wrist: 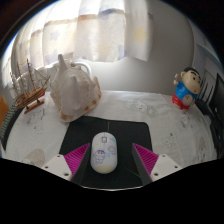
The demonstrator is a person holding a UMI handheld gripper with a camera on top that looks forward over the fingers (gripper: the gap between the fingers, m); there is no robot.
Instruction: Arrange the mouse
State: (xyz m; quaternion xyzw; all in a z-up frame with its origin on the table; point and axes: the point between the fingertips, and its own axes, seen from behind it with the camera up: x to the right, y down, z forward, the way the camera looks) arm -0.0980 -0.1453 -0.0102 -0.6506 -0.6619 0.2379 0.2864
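gripper (pixel 106 160) open wide, white mouse (pixel 105 150) sits between its fingers with gaps both sides, resting on black mat (pixel 80 133) on table (pixel 165 125). cartoon figure (pixel 184 88) well beyond.

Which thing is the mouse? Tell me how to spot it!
Find the black mat on the white table. The mouse lies on it, between the open jaws' pink pads. It is small, white and egg-shaped, unlike the big shell behind.

Bright window backlight, prob. fisheye-warped edges.
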